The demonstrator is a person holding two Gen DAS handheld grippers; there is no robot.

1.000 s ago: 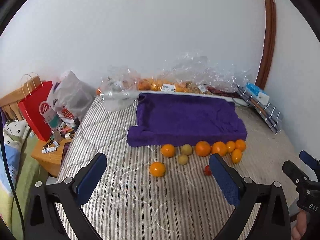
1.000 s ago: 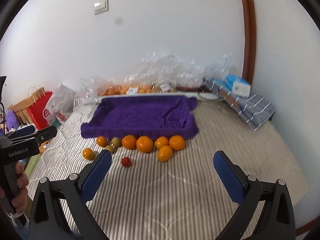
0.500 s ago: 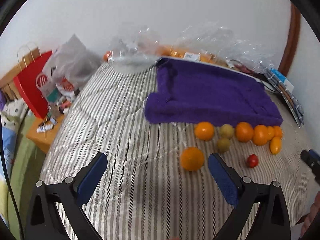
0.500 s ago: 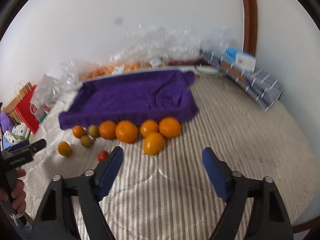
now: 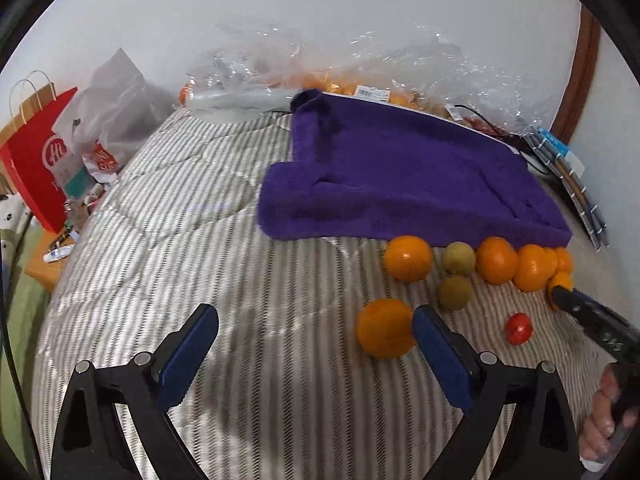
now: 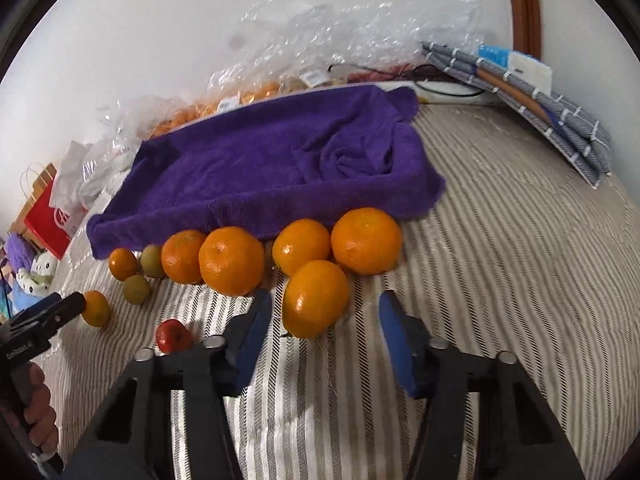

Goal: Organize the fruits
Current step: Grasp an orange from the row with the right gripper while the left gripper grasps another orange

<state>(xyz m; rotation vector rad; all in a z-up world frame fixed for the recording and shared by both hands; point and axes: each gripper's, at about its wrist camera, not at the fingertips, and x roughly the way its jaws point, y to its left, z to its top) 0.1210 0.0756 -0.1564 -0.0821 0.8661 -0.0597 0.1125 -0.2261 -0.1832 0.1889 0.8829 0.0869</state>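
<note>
Right gripper (image 6: 320, 320) is closing, jaws about half-wide. The nearest orange (image 6: 316, 298) sits at the fingertips, only partly between the blue pads. The pads are not pressing on it yet, so nothing is gripped.

Left gripper (image 5: 316, 344) is wide, narrowing slightly, with nothing between the jaws. A lone orange (image 5: 385, 328) lies just beyond its right pad, off to that side and outside the gap.

Fruit location: all loose on the striped quilt (image 6: 520, 240), in a row against the front edge of the purple towel-lined tray (image 6: 280, 152). The tray has no fruit in it yet. There are 2 greenish fruits (image 5: 460, 258) beside the oranges, and a small red fruit (image 6: 173, 336) lies near the right gripper's left finger.

Risks:
- The right pads may close on the front curve of the orange only. A round, smooth fruit can squirt forward into the row behind and scatter it.
- The target orange touches or nearly touches the oranges behind it, so a pad can clip a neighbour and roll it along the quilt.
- The quilt is soft and uneven, so a nudged fruit may roll some way.
- The left gripper is misaligned with its orange. Closing from here would miss, or push the fruit sideways toward the greenish fruits.
- A hard squeeze could bruise the peel.
- The 2 grippers are working close together, and the right one's tip shows at the edge of the left view, so a collision is possible.
</note>
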